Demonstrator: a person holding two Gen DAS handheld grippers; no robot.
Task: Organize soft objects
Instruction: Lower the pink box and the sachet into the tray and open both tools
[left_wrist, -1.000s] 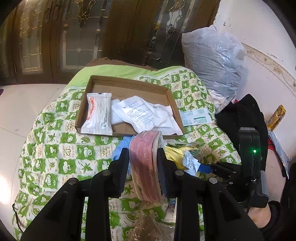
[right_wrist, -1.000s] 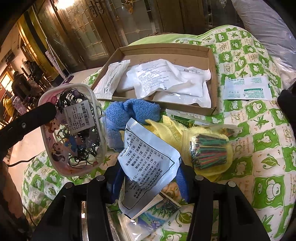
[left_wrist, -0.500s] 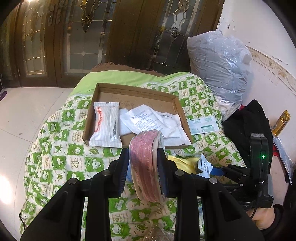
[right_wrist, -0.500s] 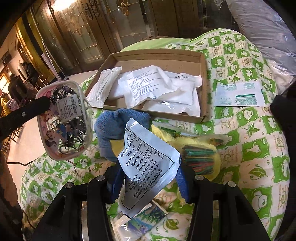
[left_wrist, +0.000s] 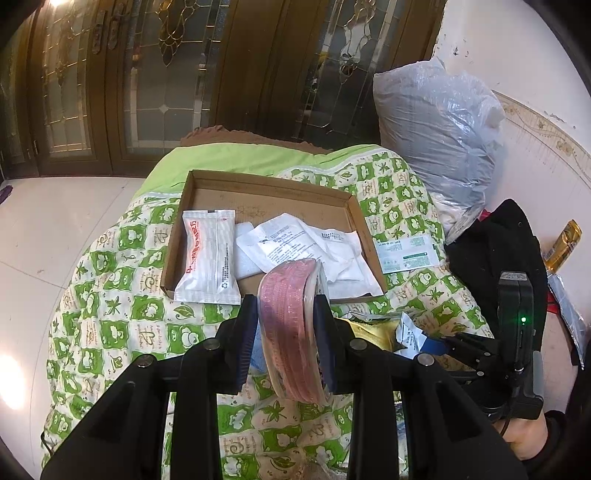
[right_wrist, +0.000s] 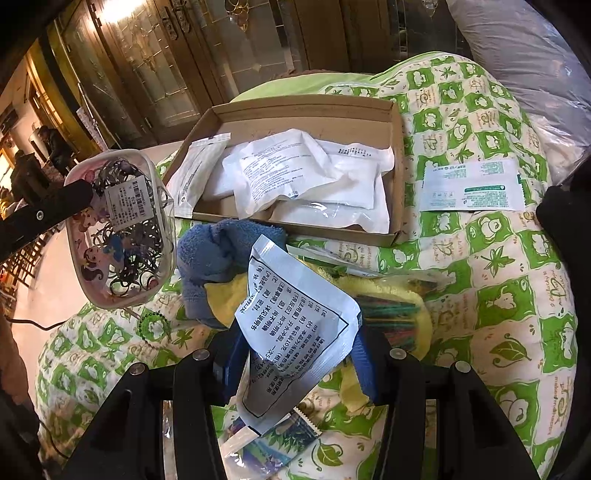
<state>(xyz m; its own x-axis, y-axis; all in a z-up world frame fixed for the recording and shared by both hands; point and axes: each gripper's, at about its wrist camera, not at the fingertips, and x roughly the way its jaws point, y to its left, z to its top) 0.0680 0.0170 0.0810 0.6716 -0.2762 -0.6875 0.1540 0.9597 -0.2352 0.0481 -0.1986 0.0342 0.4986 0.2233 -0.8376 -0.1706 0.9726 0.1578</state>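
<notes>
My left gripper (left_wrist: 286, 325) is shut on a clear pink pouch of hair ties (left_wrist: 291, 325), held on edge above the quilt in front of the cardboard tray (left_wrist: 266, 184). The pouch also shows at the left of the right wrist view (right_wrist: 122, 229). My right gripper (right_wrist: 295, 354) is shut on a white printed sachet (right_wrist: 291, 325), held above a blue towel (right_wrist: 218, 254) and a yellow cloth (right_wrist: 399, 295). The tray (right_wrist: 397, 155) holds several white packets (right_wrist: 306, 177).
A green-and-white sachet (right_wrist: 472, 184) lies on the quilt (right_wrist: 517, 295) right of the tray. A bundle of coloured sticks (right_wrist: 391, 314) rests on the yellow cloth. A grey plastic bag (left_wrist: 436, 136) and black clothing (left_wrist: 495, 251) sit at the right. Small wrappers (right_wrist: 273, 443) lie below my right gripper.
Both grippers have risen and drawn back from the quilt with their loads. The tray looks smaller and farther in the left wrist view.
</notes>
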